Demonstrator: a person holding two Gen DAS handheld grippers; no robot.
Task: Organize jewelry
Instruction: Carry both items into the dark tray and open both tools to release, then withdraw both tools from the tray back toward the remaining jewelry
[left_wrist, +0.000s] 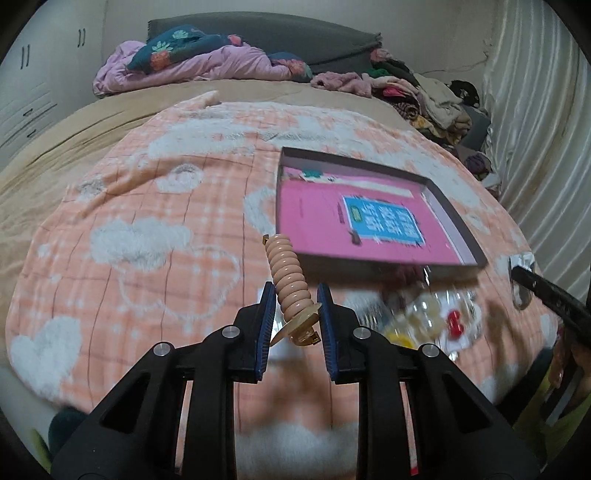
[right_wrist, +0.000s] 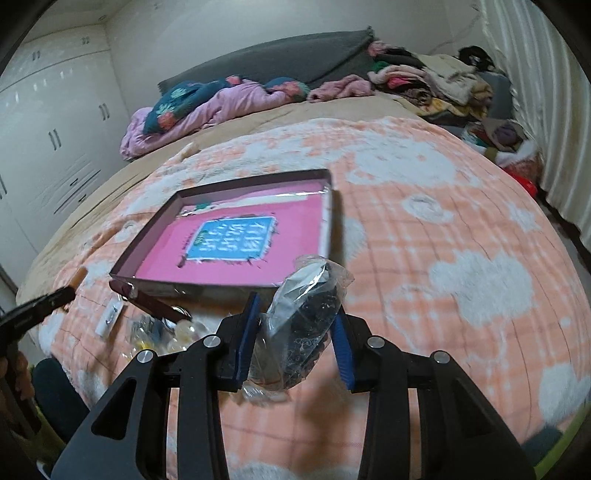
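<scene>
My left gripper (left_wrist: 295, 306) is shut on a beige ribbed hair clip (left_wrist: 288, 280) with a gold base, held above the blanket just left of the pink box. My right gripper (right_wrist: 295, 325) is shut on a clear plastic bag of dark jewelry (right_wrist: 306, 325), held just right of the box's near corner. The shallow pink box (left_wrist: 369, 221) with a blue label lies open on the bed; it also shows in the right wrist view (right_wrist: 236, 236). A blurred pile of loose jewelry (left_wrist: 432, 317) in clear bags lies in front of the box; it also shows in the right wrist view (right_wrist: 162, 332).
An orange and white checked blanket (left_wrist: 147, 229) covers the bed. A crumpled purple quilt (left_wrist: 192, 66) and heaped clothes (left_wrist: 424, 96) lie at the far end. A curtain (left_wrist: 539, 147) hangs on the right and white wardrobes (right_wrist: 55, 147) stand on the left.
</scene>
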